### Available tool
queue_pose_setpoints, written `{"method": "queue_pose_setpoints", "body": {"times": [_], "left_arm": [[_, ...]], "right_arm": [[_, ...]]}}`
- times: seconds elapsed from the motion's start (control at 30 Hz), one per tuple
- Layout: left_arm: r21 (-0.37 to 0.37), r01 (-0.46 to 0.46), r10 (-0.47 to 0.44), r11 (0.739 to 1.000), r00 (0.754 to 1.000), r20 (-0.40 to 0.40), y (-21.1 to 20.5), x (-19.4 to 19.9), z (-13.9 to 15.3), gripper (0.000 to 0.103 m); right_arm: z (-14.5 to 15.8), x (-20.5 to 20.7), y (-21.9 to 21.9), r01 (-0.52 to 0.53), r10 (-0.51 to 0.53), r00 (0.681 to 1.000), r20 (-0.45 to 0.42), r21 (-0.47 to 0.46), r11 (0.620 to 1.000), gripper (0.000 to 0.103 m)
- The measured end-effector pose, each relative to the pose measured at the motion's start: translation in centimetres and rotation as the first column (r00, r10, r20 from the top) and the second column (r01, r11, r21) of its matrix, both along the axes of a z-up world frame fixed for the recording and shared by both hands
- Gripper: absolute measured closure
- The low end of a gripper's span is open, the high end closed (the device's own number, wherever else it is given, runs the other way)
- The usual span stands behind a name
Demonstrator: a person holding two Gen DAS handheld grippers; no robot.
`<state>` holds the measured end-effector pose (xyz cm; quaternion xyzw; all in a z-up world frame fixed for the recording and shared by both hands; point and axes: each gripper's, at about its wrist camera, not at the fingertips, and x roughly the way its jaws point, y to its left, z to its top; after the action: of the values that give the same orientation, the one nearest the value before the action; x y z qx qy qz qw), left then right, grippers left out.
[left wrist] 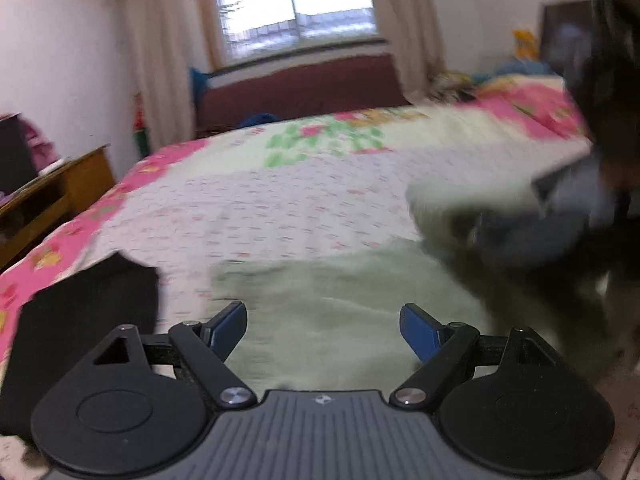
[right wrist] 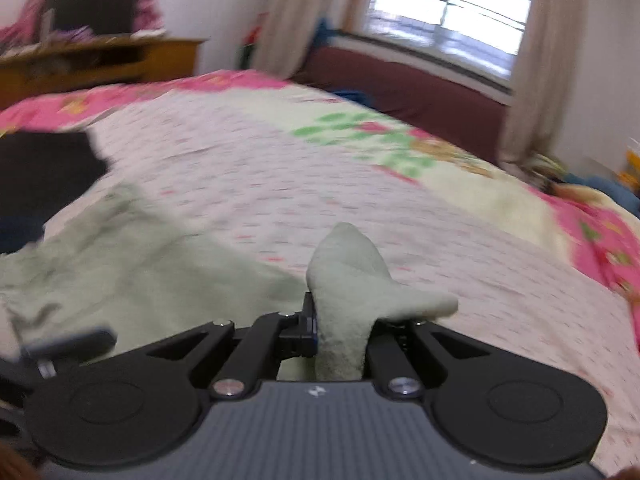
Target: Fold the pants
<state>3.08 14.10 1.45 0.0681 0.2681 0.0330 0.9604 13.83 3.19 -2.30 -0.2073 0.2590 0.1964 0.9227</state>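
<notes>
Lying along the near edge of the bed (left wrist: 280, 200), the pale green pants (left wrist: 320, 320) were spread flat over a floral bedspread, pink at the borders and dotted white in the middle. At the far left of the left wrist view a wooden bench (left wrist: 80, 176) stood against the wall, and a black garment (left wrist: 80, 312) lay on the bedspread just beside the pants. The left gripper (left wrist: 324, 330) hovered over the green cloth with its jaws released, the two blue pads set wide apart and nothing between them. Farther right in that view the right gripper (left wrist: 568, 208) showed only as a dark blur with a fold of the green fabric bunched against it (too smeared to read any detail there).

In the right wrist view the same black garment (right wrist: 44, 176) sat at the left, touching the crumpled end of the pants (right wrist: 140, 264), which ran across the bedspread toward the middle. The right gripper (right wrist: 340, 332) had its jaws clenched on a pinch of the green cloth; the fabric stood up between them in a rounded peak and a flap drooped over the right-hand finger. Beyond the bed a dark red headboard (right wrist: 400, 84) ran under a curtained window (right wrist: 452, 4), and clutter lay at the bed's far right corner.
</notes>
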Motion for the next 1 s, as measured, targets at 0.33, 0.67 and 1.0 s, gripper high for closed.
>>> {"method": "queue_pose_setpoints", "body": {"times": [0.33, 0.67, 1.0], "left_arm": [[-0.090, -0.151, 0.147, 0.984, 0.988, -0.046, 7.6, -2.2, -2.3, 0.006], [-0.117, -0.196, 0.189, 0.974, 0.980, -0.068, 9.7, -3.7, -3.8, 0.006], [-0.131, -0.195, 0.188, 0.972, 0.980, -0.057, 9.9, -4.0, -3.7, 0.006]], "right_arm": [[-3.5, -2.1, 9.3, -0.169, 0.211, 0.972, 0.102, -0.321, 0.932, 0.099], [-5.6, -3.0, 11.7, -0.221, 0.290, 0.950, 0.114, -0.412, 0.884, 0.097], [-3.2, -3.5, 11.8, -0.230, 0.275, 0.953, 0.129, -0.283, 0.931, 0.100]]}}
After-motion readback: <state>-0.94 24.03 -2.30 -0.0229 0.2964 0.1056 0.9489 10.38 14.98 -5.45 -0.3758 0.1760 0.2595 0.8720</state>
